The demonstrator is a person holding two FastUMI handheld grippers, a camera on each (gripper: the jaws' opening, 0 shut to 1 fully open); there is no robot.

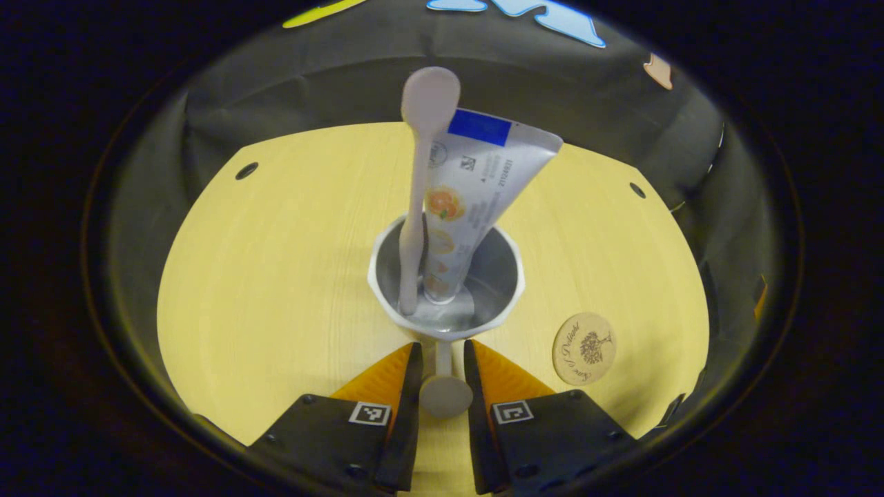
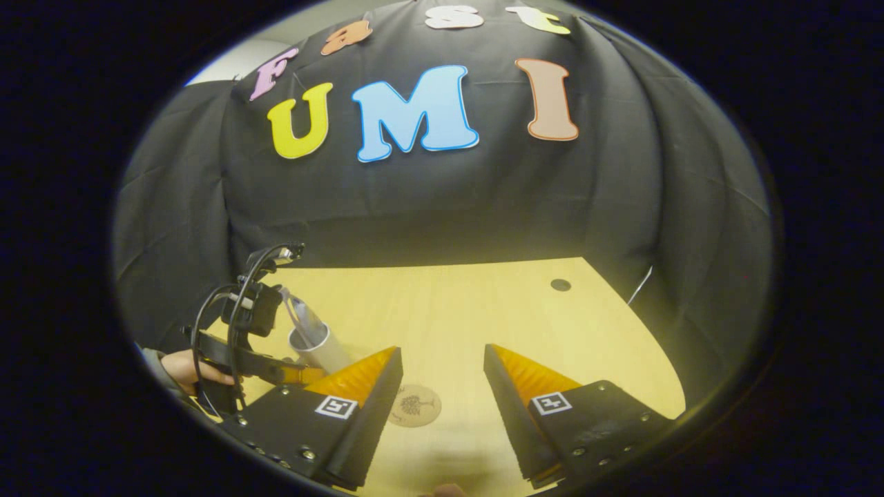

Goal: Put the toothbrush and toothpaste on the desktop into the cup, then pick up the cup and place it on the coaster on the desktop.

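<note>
So the left gripper (image 1: 442, 359) has its fingers clamped on the handle of the cup (image 1: 446, 276), which stands on the desk (image 1: 276, 276). The toothbrush (image 1: 420, 179) and toothpaste (image 1: 476, 200) are both standing in it. The coaster (image 1: 584, 348) lies just to the right, bare. The right gripper (image 2: 442, 366) hangs wide open above the desk, holding nothing.

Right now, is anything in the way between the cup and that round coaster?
Nothing visible is. The left gripper holds the cup by its handle, and only bare desktop lies between it and the coaster beside it.
</note>
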